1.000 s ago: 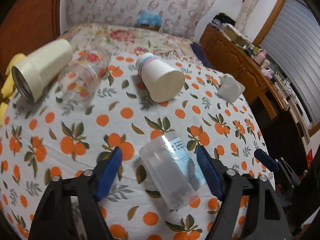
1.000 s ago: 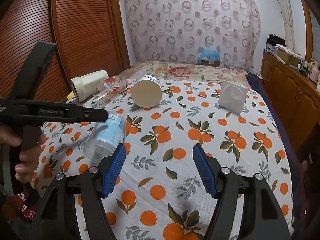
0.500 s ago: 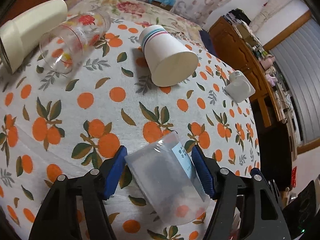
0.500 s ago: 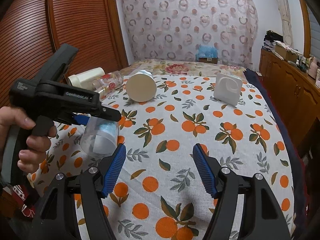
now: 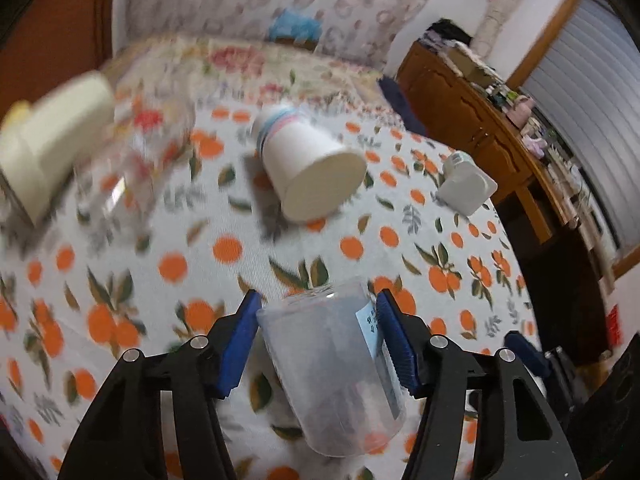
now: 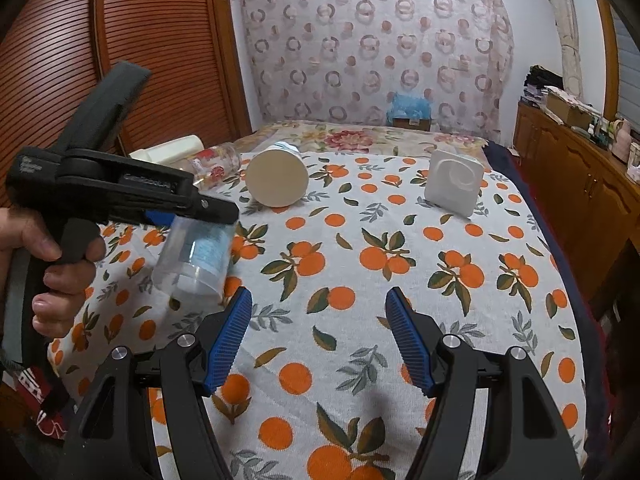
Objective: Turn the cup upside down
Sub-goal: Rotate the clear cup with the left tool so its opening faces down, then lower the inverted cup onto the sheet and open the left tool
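Note:
My left gripper point(image 5: 318, 320) is shut on a clear plastic cup point(image 5: 332, 376) with a pale blue label. The cup hangs in the air above the orange-print cloth point(image 5: 200, 264). In the right wrist view the cup point(image 6: 192, 256) is tilted, one end pointing down toward me, held under the left gripper's black body point(image 6: 120, 192). I cannot tell which end is the mouth. My right gripper point(image 6: 320, 328) is open and empty, low over the cloth point(image 6: 360, 264) to the right of the cup.
A white paper cup point(image 5: 312, 172) lies on its side at the far middle. A clear printed glass point(image 5: 132, 172) and a cream tumbler point(image 5: 52, 160) lie at the far left. A white square holder point(image 6: 454, 184) stands at the far right. A wooden cabinet point(image 6: 568, 184) runs along the right.
My left gripper closed on the clear cup, lifted it off the cloth and tilted it. The right gripper stayed open and nearly still.

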Demonstrator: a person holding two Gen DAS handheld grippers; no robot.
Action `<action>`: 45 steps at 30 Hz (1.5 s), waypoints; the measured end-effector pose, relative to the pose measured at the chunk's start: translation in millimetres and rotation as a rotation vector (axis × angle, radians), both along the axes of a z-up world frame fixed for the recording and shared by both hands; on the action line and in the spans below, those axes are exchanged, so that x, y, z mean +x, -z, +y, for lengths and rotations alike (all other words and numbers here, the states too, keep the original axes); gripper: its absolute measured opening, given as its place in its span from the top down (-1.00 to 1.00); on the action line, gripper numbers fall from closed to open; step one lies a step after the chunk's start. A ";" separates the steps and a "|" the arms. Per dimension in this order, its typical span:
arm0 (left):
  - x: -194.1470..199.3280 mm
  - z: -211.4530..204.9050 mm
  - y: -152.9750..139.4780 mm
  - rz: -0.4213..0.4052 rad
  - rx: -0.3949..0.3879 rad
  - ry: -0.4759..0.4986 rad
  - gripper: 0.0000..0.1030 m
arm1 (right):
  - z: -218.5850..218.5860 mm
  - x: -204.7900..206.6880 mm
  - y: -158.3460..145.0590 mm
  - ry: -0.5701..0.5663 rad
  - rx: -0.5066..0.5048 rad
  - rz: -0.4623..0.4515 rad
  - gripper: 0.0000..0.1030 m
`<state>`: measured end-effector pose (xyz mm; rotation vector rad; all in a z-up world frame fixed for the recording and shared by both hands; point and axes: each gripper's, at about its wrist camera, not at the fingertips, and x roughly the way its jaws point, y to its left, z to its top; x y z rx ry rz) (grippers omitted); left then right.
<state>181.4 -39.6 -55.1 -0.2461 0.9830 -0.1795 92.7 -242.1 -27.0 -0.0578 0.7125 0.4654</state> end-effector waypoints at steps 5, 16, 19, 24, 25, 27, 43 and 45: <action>4.3 -1.9 -6.8 -0.121 0.102 0.019 -0.10 | -2.5 8.9 2.1 0.018 -0.001 0.005 -0.39; 10.6 1.8 -6.5 -0.235 0.188 0.021 -0.09 | -5.1 15.4 0.5 0.039 0.011 0.006 -0.39; 10.0 2.3 -11.1 -0.266 0.204 0.016 -0.09 | -3.6 15.0 -1.2 0.038 0.012 0.002 -0.39; 5.2 -4.2 -18.7 -0.344 0.271 0.018 -0.09 | -2.2 14.3 -1.3 0.037 0.014 0.003 -0.39; 3.6 -6.5 -19.3 -0.363 0.291 0.020 -0.09 | -2.0 14.3 -0.8 0.037 0.015 0.004 -0.39; 1.8 -11.7 -17.6 -0.390 0.332 0.028 -0.09 | -1.8 13.5 0.1 0.037 0.016 0.007 -0.39; -34.4 -24.7 -3.4 -0.462 0.454 0.054 -0.09 | -5.1 10.5 -6.3 0.044 0.039 -0.006 -0.39; -43.0 -25.0 -4.4 -0.460 0.452 0.061 -0.08 | -5.1 10.5 -6.4 0.045 0.039 -0.007 -0.39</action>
